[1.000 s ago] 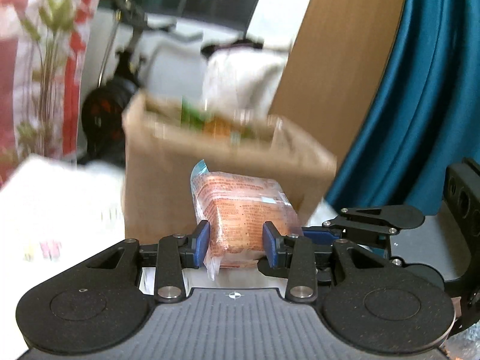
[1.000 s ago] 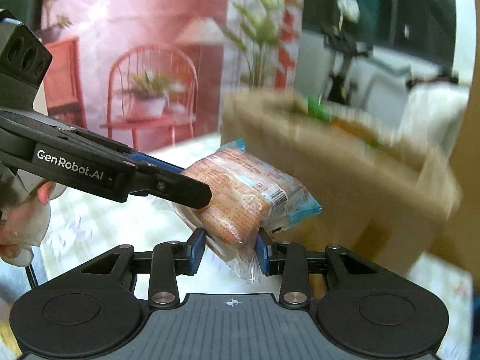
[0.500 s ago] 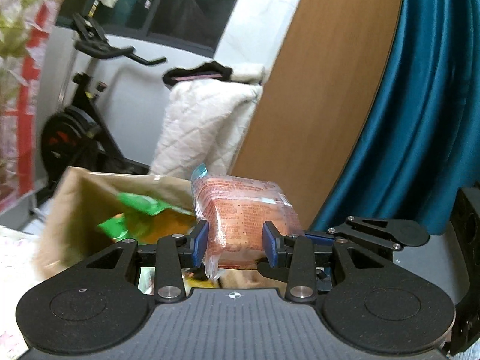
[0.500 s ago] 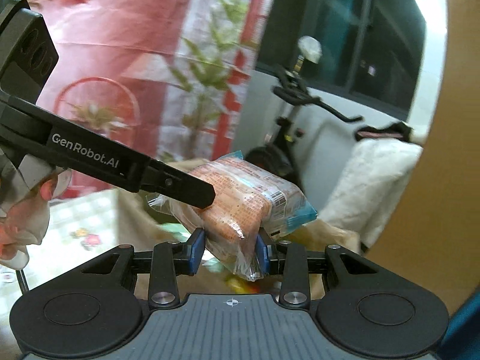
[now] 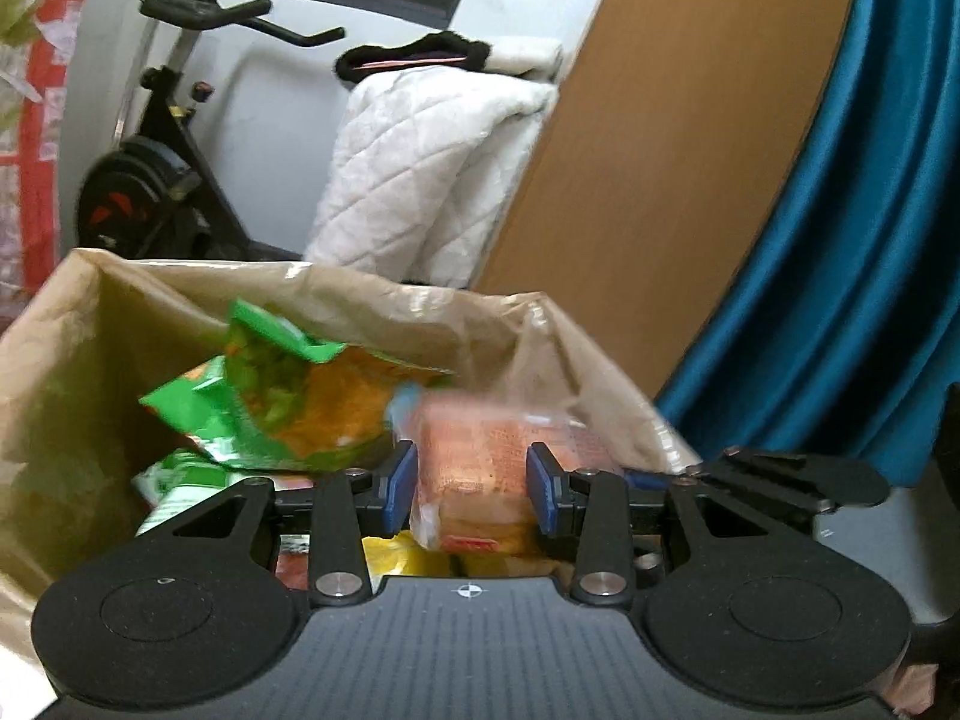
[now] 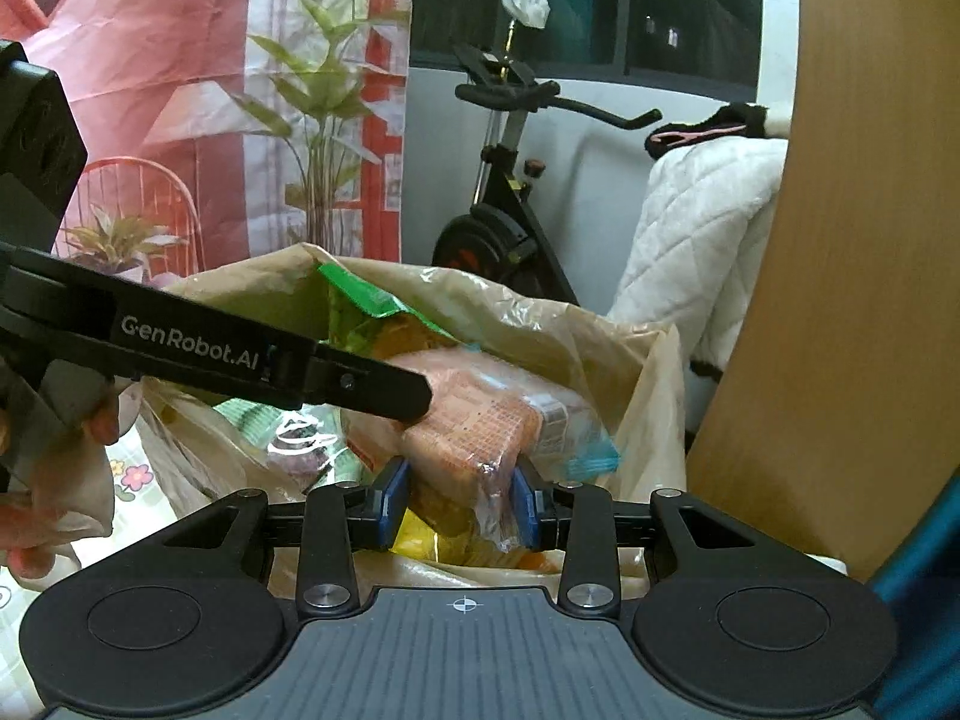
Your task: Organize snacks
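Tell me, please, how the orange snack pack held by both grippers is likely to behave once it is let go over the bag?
The orange snack pack looks soft: its clear wrapper crinkles at the pads, so it probably yields rather than snaps. The glossy film may be slippery. It would likely settle loosely on the green packets inside the brown bag.

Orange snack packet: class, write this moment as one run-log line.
left gripper: shut on orange snack packet | right gripper: shut on it | packet over open paper bag

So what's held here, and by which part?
Both grippers hold one orange snack packet: the left gripper and the right gripper each pinch one end, above the open brown bag.
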A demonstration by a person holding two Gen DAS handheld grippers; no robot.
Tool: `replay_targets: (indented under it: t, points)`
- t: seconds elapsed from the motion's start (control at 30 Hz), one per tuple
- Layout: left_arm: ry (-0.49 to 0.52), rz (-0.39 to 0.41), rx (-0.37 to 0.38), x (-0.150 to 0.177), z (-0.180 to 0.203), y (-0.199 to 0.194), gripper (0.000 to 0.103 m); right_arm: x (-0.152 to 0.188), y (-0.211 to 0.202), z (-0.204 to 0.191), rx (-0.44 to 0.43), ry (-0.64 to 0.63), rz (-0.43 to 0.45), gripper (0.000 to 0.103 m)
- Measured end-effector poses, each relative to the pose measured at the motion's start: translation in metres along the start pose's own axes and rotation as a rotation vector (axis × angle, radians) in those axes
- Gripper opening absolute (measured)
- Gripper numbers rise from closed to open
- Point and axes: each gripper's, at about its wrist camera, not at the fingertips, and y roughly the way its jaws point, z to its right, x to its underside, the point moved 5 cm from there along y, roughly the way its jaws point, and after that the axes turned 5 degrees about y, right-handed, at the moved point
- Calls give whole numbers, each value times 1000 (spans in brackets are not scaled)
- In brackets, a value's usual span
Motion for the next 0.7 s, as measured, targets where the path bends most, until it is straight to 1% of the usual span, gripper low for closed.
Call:
replay_targets:
  t: [0.07, 0.1, 0.13, 0.17, 0.2, 0.23, 0.27, 0.3, 0.33, 0.4, 0.43, 0.47, 0.57, 0.63, 0.7]
  points:
    - [23, -2, -25, 1, -1, -8, 47, 0, -3, -1, 6, 7, 8, 36]
    - [30, 1, -36, 1, -2, -11, 50, 1, -5, 0, 11, 9, 8, 41]
    - [35, 7, -46, 0, -2, -15, 57, 1, -7, 0, 19, 8, 11, 46]
    - [43, 18, -57, -1, -2, -21, 64, 0, -9, -1, 26, 7, 16, 48]
    - [51, 28, -70, -2, -2, -26, 68, -1, -11, -1, 31, 8, 22, 54]
    - [60, 37, -86, -3, -3, -32, 73, 0, -15, -1, 38, 13, 27, 63]
    - [67, 44, -101, -4, -3, -37, 79, -1, -18, -1, 45, 19, 36, 67]
    - [74, 49, -116, -6, -3, -43, 81, -2, -22, -1, 48, 25, 45, 73]
    - [81, 54, -137, -7, -4, -50, 86, -2, -25, -1, 47, 31, 52, 80]
    - [91, 65, -175, -10, -4, -61, 88, -3, -34, -2, 41, 51, 69, 89]
    - [94, 67, -198, -12, -4, -68, 90, -3, -37, -2, 38, 61, 76, 92]
    - [93, 72, -217, -13, -5, -74, 90, -4, -42, -3, 34, 76, 86, 94]
    - [92, 99, -257, -16, -4, -94, 92, -6, -56, -3, 40, 112, 117, 102]
    - [104, 127, -296, -18, -2, -108, 92, -8, -65, -3, 67, 139, 123, 102]
    - [122, 172, -360, -20, 2, -126, 94, -10, -74, -6, 91, 161, 127, 102]
